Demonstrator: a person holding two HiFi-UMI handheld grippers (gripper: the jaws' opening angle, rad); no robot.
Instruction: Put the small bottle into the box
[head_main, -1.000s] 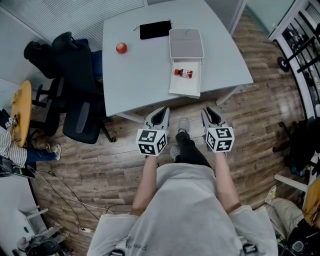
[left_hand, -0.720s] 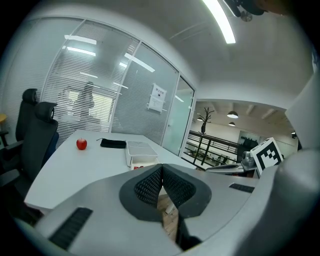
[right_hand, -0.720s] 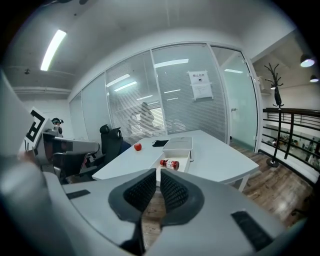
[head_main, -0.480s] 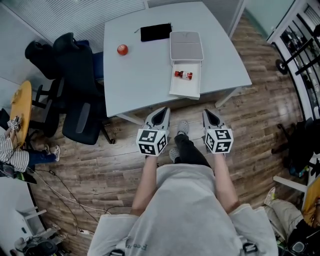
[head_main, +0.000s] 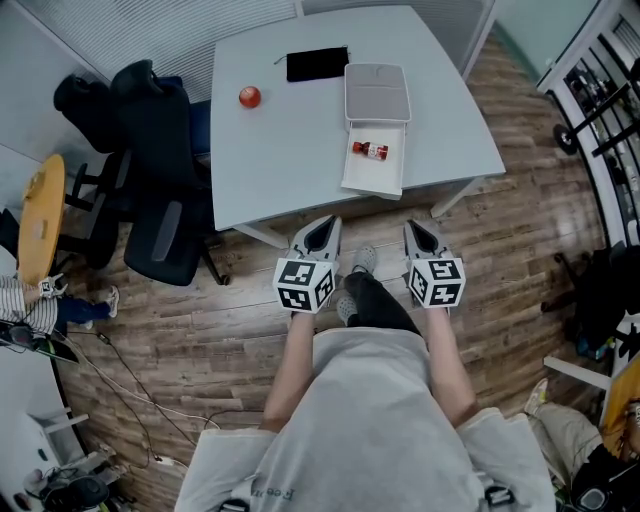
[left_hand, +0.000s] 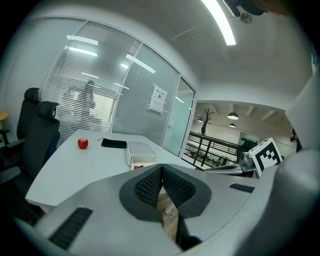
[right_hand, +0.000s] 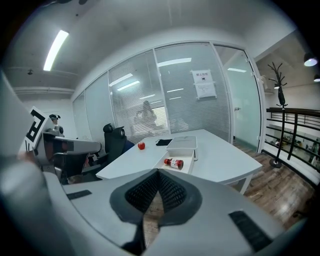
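Head view, small bottle (head_main: 370, 150) lying in box (head_main: 372, 182) on table (head_main: 280, 150), left tool (head_main: 324, 224) and right tool (head_main: 415, 226) clenched, empty.

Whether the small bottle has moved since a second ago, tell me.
No. The small bottle lies at the same far end of the open box, near its lid.

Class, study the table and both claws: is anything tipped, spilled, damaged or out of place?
Nothing is spilled or damaged. The only thing off upright is the small bottle, which lies on its side inside the open box. The apple and black pouch rest on the table. The left claw and right claw are shut and empty.
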